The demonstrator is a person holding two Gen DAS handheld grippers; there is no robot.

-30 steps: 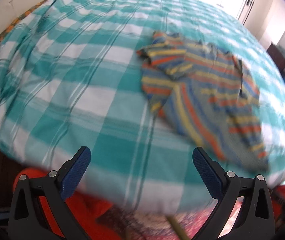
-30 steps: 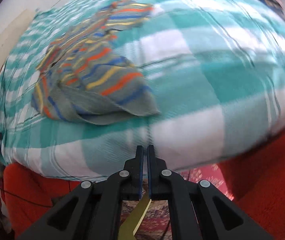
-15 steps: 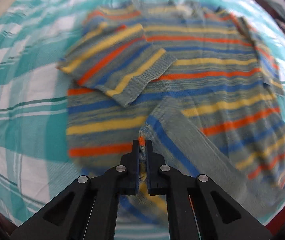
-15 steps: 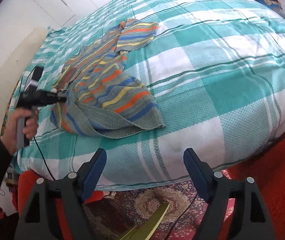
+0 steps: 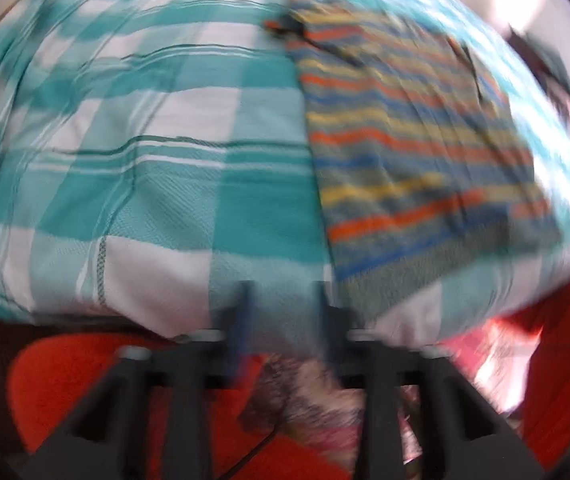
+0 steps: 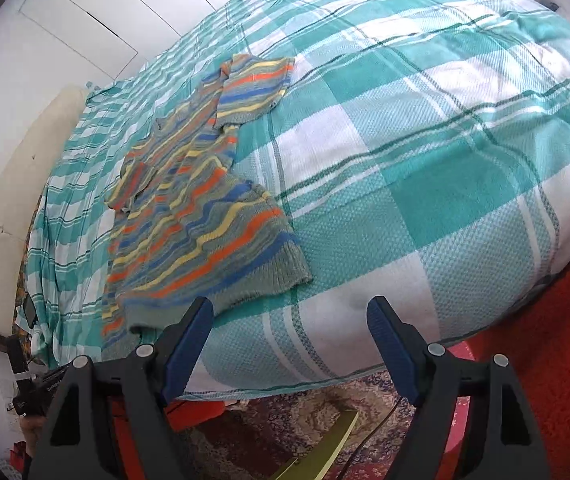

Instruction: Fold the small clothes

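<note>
left tongs (image 5: 283, 312): blurred, jaws apart with a gap, nothing between them; they have just been opening. Hanging over the near bed edge, left of the sweater hem.
sweater (image 5: 413, 152): striped knit, flat on the checked bedspread (image 5: 165, 184), right of the left tongs in the left view. In the right view the sweater (image 6: 201, 216) lies toward the left, 1 sleeve folded over the body, far sleeve spread out, hem near the bed edge.
right tongs (image 6: 291, 340): released, wide apart, empty; left finger (image 6: 189, 336) just in front of the hem corner, not touching that I can tell.
step in hand: looks like lining up for the next fold, likely from the hem.
how to do it well: pinch both hem corners, 1 per tongs, catching all layers, not the bedspread. Lift low, carry both sides evenly, lay edges square, then let go.
risk: knit sags and drags; uneven pull skews the fold.
</note>
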